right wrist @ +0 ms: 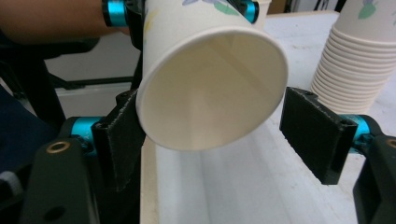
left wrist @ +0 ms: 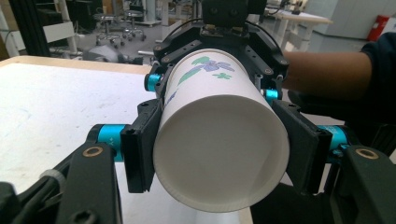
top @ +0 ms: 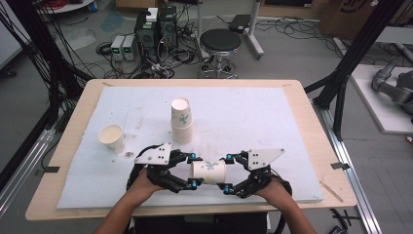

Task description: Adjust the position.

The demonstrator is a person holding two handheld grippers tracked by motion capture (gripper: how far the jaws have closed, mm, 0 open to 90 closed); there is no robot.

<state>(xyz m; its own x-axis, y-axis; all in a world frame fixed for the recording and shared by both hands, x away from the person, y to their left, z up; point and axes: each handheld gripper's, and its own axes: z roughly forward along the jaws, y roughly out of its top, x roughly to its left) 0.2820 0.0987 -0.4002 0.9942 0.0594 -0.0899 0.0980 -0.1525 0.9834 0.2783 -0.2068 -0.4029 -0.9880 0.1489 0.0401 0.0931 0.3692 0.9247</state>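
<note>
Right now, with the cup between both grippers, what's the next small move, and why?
Probably close the right gripper the rest of the way onto the open end of the cup. The left gripper already clamps the cup near its base, holding it on its side. In the right gripper view, one pad stands clear of the rim. Close gently, as the rim could crush.
</note>
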